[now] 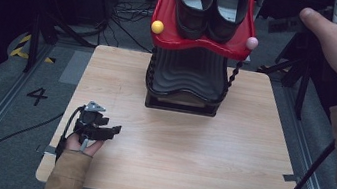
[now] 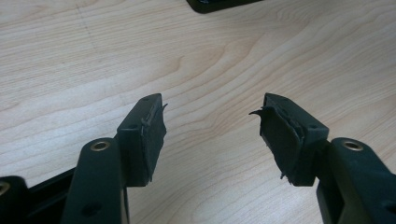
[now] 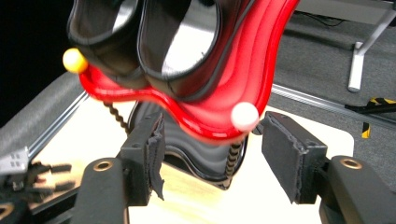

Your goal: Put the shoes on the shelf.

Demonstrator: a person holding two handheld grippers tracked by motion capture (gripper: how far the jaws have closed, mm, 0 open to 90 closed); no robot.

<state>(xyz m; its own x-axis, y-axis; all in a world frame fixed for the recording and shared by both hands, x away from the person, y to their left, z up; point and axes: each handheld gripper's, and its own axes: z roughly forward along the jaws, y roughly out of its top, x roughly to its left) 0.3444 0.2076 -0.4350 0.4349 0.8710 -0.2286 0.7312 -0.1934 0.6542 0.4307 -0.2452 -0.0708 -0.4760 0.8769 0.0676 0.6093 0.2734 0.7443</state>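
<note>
Right tongs (image 3: 210,154) gaping, empty, near red shoe rack (image 1: 199,41) – square pads on its rim before closing; left tongs (image 2: 210,135) gape idle on bench (image 1: 228,154)

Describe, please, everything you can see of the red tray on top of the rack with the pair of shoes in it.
The red tray looks like glossy plastic, with a wavy raised rim. It forms the upper level of a rack and carries two black shoes side by side, openings up. A yellow ball caps one front corner, a pale pink ball the other. Twisted black posts hold it above the black ribbed lower tray, which stands at the far middle of the wooden table. No gripper touches it.
</note>
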